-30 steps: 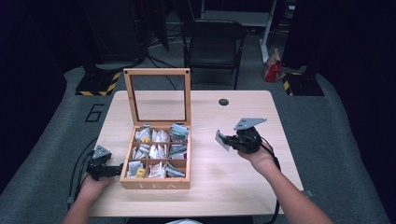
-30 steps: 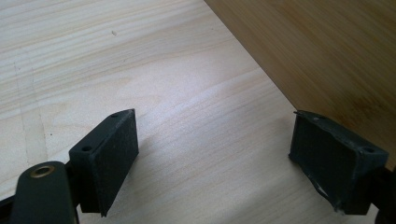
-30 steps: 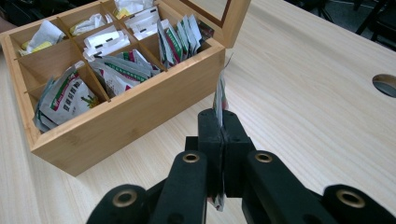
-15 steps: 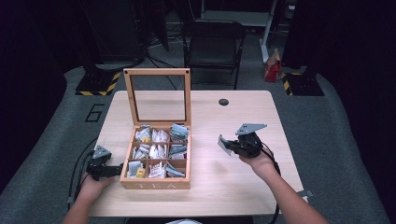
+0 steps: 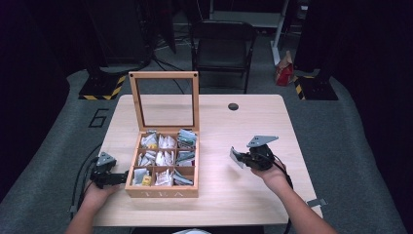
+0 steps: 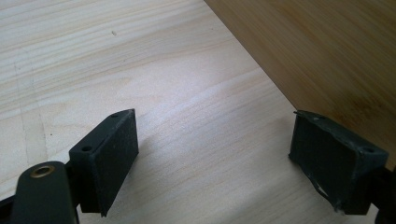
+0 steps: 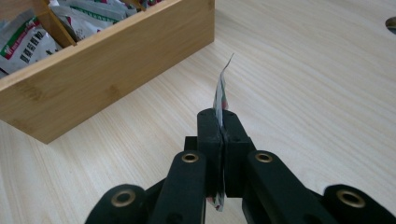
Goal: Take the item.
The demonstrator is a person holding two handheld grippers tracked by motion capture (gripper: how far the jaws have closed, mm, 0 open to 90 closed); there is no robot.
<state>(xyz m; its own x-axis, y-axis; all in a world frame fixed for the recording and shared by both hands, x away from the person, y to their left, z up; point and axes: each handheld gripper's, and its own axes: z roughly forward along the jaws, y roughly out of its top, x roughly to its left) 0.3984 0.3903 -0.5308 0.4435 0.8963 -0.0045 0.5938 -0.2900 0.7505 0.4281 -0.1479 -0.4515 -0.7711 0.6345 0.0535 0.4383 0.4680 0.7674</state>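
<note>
Sachet (image 7: 221, 95) stands edge-on, pinched between the closed jaws of the right claw (image 7: 219, 122), its thin top corner rising above the jaw tips and its lower edge poking out below them. In the high view the same sachet (image 5: 236, 158) sticks out to the left of the right claw (image 5: 246, 159), above the bare table (image 5: 253, 122) and well apart from the box (image 5: 163, 192).

Left of that claw sits the wooden box, its glass-paned lid (image 5: 164, 100) raised upright at the back and "TEA" marked on the front wall. Dividers split it into a grid of compartments, each filled with packets (image 5: 165, 158); most look white or silver, with darker green-grey ones in the right column and a yellow one at front left. In the right claw's view the box wall (image 7: 107, 70) runs across the upper left, with silver packets (image 7: 23, 39) printed in red and green lying inside.

Over at the box's left side, the left claw (image 5: 119, 178) rests low on the table, held by a hand (image 5: 97, 195). Its own view shows the left claw (image 6: 215, 154) spread wide with nothing between the jaws, the pale table (image 6: 140, 56) beneath and the box wall (image 6: 327, 56) just beside the right-hand jaw.

A small dark round hole (image 5: 233, 106) marks the table beyond the right claw.
</note>
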